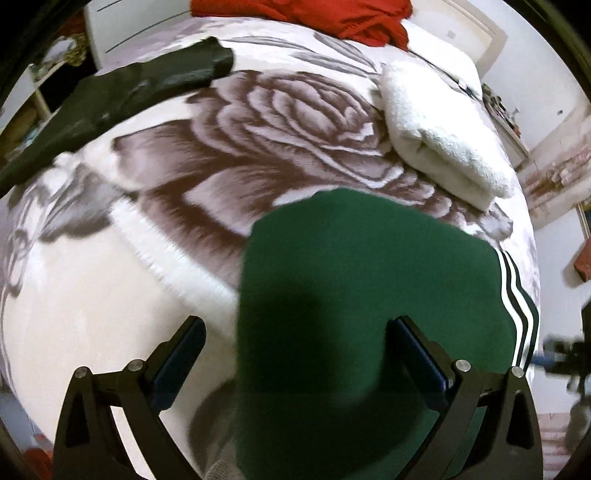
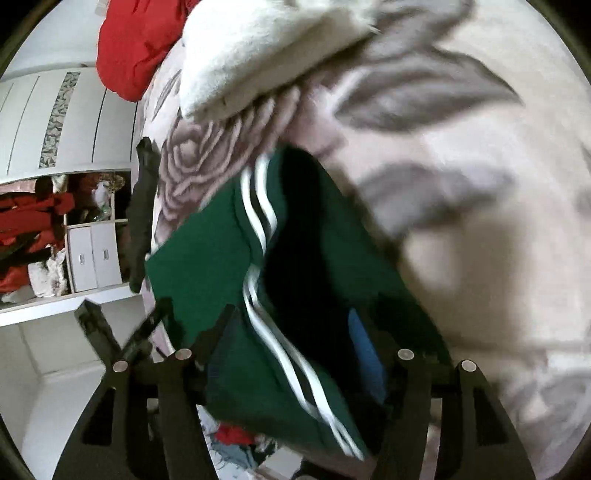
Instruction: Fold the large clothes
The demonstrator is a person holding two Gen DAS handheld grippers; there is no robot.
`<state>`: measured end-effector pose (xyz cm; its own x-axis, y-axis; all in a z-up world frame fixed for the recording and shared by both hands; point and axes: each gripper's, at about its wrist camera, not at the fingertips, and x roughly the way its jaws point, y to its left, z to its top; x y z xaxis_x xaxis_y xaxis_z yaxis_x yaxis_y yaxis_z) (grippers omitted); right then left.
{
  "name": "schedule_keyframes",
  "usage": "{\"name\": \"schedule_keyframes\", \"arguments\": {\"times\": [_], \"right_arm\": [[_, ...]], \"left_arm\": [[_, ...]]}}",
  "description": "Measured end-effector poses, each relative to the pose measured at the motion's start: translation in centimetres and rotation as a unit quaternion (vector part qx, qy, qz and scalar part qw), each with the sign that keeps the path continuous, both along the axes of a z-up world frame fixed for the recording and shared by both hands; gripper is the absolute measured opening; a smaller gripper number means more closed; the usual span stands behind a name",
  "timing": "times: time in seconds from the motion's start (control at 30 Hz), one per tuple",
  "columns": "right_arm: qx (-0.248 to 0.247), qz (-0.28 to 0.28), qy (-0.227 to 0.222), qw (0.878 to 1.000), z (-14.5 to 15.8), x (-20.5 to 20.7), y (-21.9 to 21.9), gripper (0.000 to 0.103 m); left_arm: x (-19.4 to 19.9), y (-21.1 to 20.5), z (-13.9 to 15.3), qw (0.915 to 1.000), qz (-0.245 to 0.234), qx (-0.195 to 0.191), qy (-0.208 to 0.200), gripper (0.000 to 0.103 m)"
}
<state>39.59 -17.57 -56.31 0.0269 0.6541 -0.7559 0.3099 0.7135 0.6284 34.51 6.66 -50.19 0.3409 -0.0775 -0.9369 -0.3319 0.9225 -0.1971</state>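
Nearest lens, left wrist view: left gripper (image 1: 295, 343), black fingers w/ blue pads (image 1: 181, 354) spread wide, nothing pinched. Beneath and between them: green garment (image 1: 351, 266), flat on bed blanket (image 1: 92, 295); far edge rounded, white/black side stripes (image 1: 517, 291) along its right edge. One pad over bare blanket, other over green cloth; contact w/ cloth not determinable. Blanket: pale plush, large brown rose print (image 1: 295, 122). Beyond garment, to the right: folded white fleece (image 1: 443, 147), apart from green cloth. Upper left: dark garment (image 1: 122, 96) lying across blanket edge. Top centre: red cloth (image 1: 314, 14), heaped.

Right wrist view: right gripper (image 2: 295, 332), fingers apart, not clamped; green garment (image 2: 207, 258) w/ stripes (image 2: 258, 206) bunched between and under them, blue pad (image 2: 364, 350) showing beside dark fold. Pads not seen pressing cloth. Heavy motion blur, fold detail unclear. Same white fleece (image 2: 251, 66) above, red cloth (image 2: 136, 44) at top left, dark garment (image 2: 142, 206) at blanket edge. Left background: white wardrobe (image 2: 55, 122), open shelves w/ red items (image 2: 29, 221) and white boxes (image 2: 92, 254).
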Motion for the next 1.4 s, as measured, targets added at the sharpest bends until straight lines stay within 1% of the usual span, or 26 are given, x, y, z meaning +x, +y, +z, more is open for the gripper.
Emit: {"name": "schedule_keyframes", "arguments": {"times": [0.1, 0.13, 0.2, 0.23, 0.27, 0.3, 0.33, 0.37, 0.4, 0.43, 0.5, 0.57, 0.67, 0.77, 0.8, 0.87, 0.93, 0.97, 1.03, 1.1, 1.17, 1.23, 1.3, 1.33, 1.37, 1.4], "right_arm": [[0.005, 0.004, 0.038, 0.999, -1.5, -4.2, -0.7, 0.071], [0.008, 0.002, 0.055, 0.998, -2.7, -5.4, -0.7, 0.071], [0.057, -0.009, 0.094, 0.994, -6.1, -7.3, 0.1, 0.073], [0.067, -0.016, 0.1, 0.993, -7.2, -7.7, 0.5, 0.075], [0.062, -0.032, 0.099, 0.993, -8.0, -7.9, 0.6, 0.075], [0.053, -0.048, 0.087, 0.994, -8.1, -7.8, 0.5, 0.073], [0.045, -0.06, 0.074, 0.994, -7.7, -7.8, 0.4, 0.056], [0.04, -0.06, 0.057, 0.996, -7.0, -7.8, 0.5, 0.03], [0.03, -0.052, 0.047, 0.997, -6.2, -7.9, 0.8, 0.018], [0.015, -0.049, 0.034, 0.998, -5.2, -8.1, 1.0, 0.015], [-0.004, -0.044, 0.024, 0.999, -3.4, -8.9, 1.2, 0.007], [-0.002, -0.072, 0.028, 0.997, -1.6, -10.2, -0.1, 0.006], [-0.019, -0.111, 0.011, 0.994, 2.2, -12.0, -1.9, 0.005], [-0.056, -0.131, 0.002, 0.99, 4.5, -14.5, -3.2, 0.005], [-0.072, -0.13, 0.008, 0.989, 3.9, -15.3, -3.5, 0.005], [-0.086, -0.138, 0.043, 0.986, 0.5, -16.4, -4.1, 0.005], [-0.107, -0.133, 0.06, 0.983, -3.9, -15.9, -4.5, 0.005], [-0.094, -0.13, 0.069, 0.985, -5.5, -15.5, -4.1, 0.005], [-0.088, -0.114, 0.075, 0.987, -7.2, -14.7, -3.6, 0.006], [-0.089, -0.092, 0.078, 0.989, -6.9, -14.1, -3.5, 0.009], [-0.078, -0.075, 0.083, 0.991, -5.7, -13.9, -4.0, 0.018], [-0.065, -0.09, 0.076, 0.991, -4.2, -14.1, -5.3, 0.037], [-0.063, -0.109, 0.056, 0.99, -2.2, -13.7, -6.6, 0.048], [-0.064, -0.121, 0.04, 0.99, -1.1, -13.0, -7.2, 0.052], [-0.058, -0.127, 0.029, 0.99, -0.5, -12.5, -7.4, 0.052], [-0.041, -0.133, 0.008, 0.99, 0.2, -11.1, -7.5, 0.053]], "left_arm": [[-2.2, -0.3, 0.1, 0.9999, 0.013, 0.005, 0.006, 0.103], [-2.8, -0.4, 0.0, 0.9998, 0.017, 0.006, 0.008, 0.103], [-3.9, -0.8, -0.3, 0.9996, 0.023, 0.005, 0.012, 0.103], [-4.3, -0.9, -0.6, 0.9995, 0.027, 0.004, 0.015, 0.103], [-4.7, -1.0, -0.7, 0.9994, 0.03, 0.002, 0.018, 0.103], [-4.9, -1.1, -0.9, 0.9992, 0.033, 0.0, 0.021, 0.103], [-5.0, -1.2, -0.9, 0.9992, 0.034, 0.0, 0.021, 0.103], [-5.1, -1.4, -0.9, 0.9992, 0.034, 0.003, 0.02, 0.103], [-5.0, -1.7, -0.8, 0.9992, 0.033, 0.011, 0.02, 0.103], [-5.0, -1.9, -0.7, 0.9992, 0.031, 0.016, 0.019, 0.103], [-4.9, -2.5, -0.6, 0.9992, 0.024, 0.027, 0.018, 0.103], [-4.9, -3.1, -0.4, 0.9991, 0.016, 0.035, 0.016, 0.103], [-4.9, -4.1, -0.1, 0.9996, 0.01, 0.027, 0.009, 0.103], [-4.6, -5.4, -0.4, 1.0, 0.002, 0.003, -0.001, 0.103], [-4.4, -6.1, -0.9, 1.0, -0.007, 0.004, -0.002, 0.103], [-4.0, -7.0, -1.8, 0.9997, -0.02, 0.009, 0.007, 0.103], [-3.7, -7.3, -2.7, 0.9995, -0.027, 0.01, 0.014, 0.103], [-3.8, -7.3, -2.8, 0.9995, -0.026, 0.009, 0.014, 0.103], [-3.8, -6.8, -2.8, 0.9996, -0.024, -0.001, 0.015, 0.103], [-3.9, -6.6, -2.4, 0.9995, -0.026, -0.004, 0.017, 0.103], [-4.1, -6.5, -1.7, 0.9994, -0.029, 0.006, 0.017, 0.103], [-4.2, -6.1, -1.0, 0.9995, -0.028, 0.01, 0.013, 0.103], [-3.9, -5.5, -0.4, 0.9998, -0.018, 0.0, 0.004, 0.103], [-3.6, -5.1, -0.2, 0.9999, -0.013, -0.005, 0.0, 0.103], [-2.9, -4.5, 0.0, 0.9999, -0.005, -0.008, -0.005, 0.103], [-2.3, -4.1, 0.0, 0.9999, 0.001, -0.007, -0.008, 0.103]]}}
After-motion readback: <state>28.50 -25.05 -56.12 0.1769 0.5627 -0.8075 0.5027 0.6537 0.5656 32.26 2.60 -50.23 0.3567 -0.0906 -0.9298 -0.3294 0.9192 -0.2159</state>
